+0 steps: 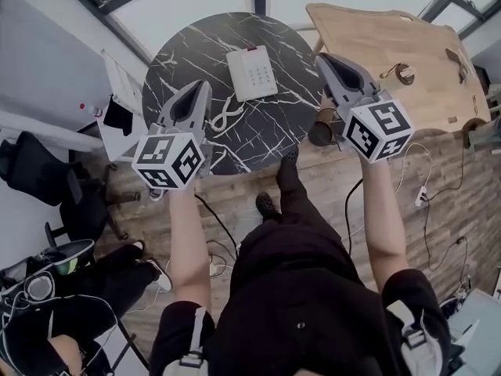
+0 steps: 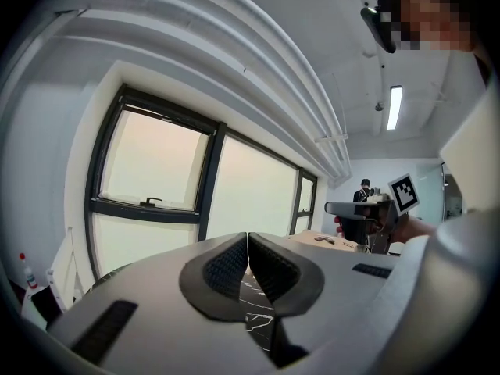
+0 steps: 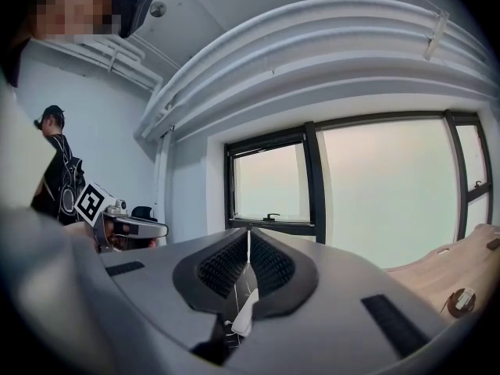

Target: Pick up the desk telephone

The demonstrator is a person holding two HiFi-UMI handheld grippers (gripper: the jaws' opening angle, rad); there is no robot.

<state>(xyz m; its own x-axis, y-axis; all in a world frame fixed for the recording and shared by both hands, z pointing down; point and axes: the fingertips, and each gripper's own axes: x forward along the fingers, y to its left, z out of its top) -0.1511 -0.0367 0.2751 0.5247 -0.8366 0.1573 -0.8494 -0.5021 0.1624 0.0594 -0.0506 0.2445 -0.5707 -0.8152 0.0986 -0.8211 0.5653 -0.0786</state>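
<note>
Black marble counter (image 1: 174,57), round, with the white desk telephone (image 1: 252,73) lying flat on it near the middle, keypad up. Its coiled cord (image 1: 225,117) trails toward the near-left rim.

Progress: not started, as far as the frames show. Telephone sits on the counter, untouched; nothing is lifted. Left to do: approach, open the jaws, grasp, lift.

Left hand-held gripper (image 1: 196,91): jaws fully together, pads meeting, nothing between them. It hangs over the near-left part of the counter, close to the cord and apart from the telephone.

Right hand-held gripper (image 1: 329,63): jaws likewise closed and empty. It hangs over the counter's right rim, apart from the telephone and beside a wooden table (image 1: 407,41).

Pose: both forearms stretched forward, roughly parallel, one on each side of the telephone. Both point nearly level toward the windows rather than down at the counter. Judgement: each must tip downward and open before any grasp is possible.
</note>
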